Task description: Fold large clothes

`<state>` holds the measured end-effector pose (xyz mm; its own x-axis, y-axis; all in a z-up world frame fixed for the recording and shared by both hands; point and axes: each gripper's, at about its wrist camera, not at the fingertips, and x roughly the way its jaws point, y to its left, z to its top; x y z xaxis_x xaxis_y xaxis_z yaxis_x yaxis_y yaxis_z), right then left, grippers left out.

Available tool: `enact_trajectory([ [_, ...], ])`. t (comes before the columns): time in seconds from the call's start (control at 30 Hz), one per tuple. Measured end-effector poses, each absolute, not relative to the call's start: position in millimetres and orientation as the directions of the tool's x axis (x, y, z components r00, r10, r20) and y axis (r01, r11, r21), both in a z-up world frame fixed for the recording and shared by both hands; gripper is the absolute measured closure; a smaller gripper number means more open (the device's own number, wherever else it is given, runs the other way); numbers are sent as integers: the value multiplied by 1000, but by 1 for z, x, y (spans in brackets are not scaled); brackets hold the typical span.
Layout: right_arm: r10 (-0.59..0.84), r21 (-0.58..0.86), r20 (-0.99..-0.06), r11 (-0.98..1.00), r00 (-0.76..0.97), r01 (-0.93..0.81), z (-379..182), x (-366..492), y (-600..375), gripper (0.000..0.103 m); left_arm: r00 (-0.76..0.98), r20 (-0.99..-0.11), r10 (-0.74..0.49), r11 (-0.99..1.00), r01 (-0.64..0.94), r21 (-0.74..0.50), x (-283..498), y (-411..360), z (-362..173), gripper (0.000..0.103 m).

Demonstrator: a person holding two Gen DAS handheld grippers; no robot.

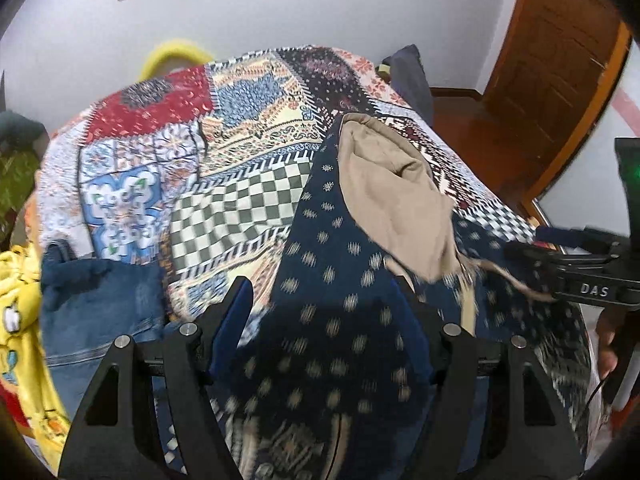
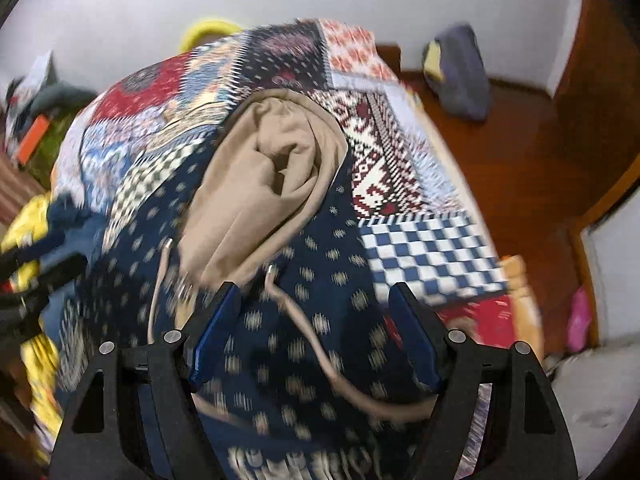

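Note:
A large navy hooded garment [image 1: 344,320] with pale dots lies on the patchwork bedspread [image 1: 240,152]; its beige-lined hood [image 1: 392,200] points away from me. My left gripper [image 1: 320,292] is open with its jaws apart over the garment's near part. In the right wrist view the garment [image 2: 304,340] and its hood [image 2: 272,184] fill the middle, with beige drawstrings [image 2: 316,344] trailing down. My right gripper [image 2: 314,296] is open, jaws spread over the cloth below the hood. It also shows at the right edge of the left wrist view [image 1: 576,276].
A blue denim garment [image 1: 100,312] and a yellow printed cloth [image 1: 20,312] lie at the bed's left. A yellow ring [image 1: 176,56] sits behind the bed. A grey bag [image 2: 460,72] stands on the wooden floor to the right, near a wooden door [image 1: 560,60].

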<state>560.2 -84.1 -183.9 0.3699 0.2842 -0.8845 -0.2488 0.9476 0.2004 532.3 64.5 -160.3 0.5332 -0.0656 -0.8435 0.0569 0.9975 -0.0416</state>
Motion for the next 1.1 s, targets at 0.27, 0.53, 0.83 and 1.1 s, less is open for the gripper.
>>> enact_trajectory([
  [0.27, 278, 249, -918, 959, 283, -136, -231, 615, -71, 32, 453, -889, -66, 997, 3, -73, 589, 62, -209, 34],
  [0.53, 159, 109, -944, 977, 289, -181, -252, 619, -44, 70, 468, -880, -82, 996, 0, -93, 608, 60, -228, 39],
  [0.83, 174, 92, -918, 967, 356, -237, -221, 580, -40, 92, 563, -827, -7, 995, 88, 52, 577, 30, -197, 95],
  [1.1, 234, 68, -857, 934, 459, -351, -142, 509, -63, 92, 614, -774, -151, 984, 167, -60, 504, 38, -128, 95],
])
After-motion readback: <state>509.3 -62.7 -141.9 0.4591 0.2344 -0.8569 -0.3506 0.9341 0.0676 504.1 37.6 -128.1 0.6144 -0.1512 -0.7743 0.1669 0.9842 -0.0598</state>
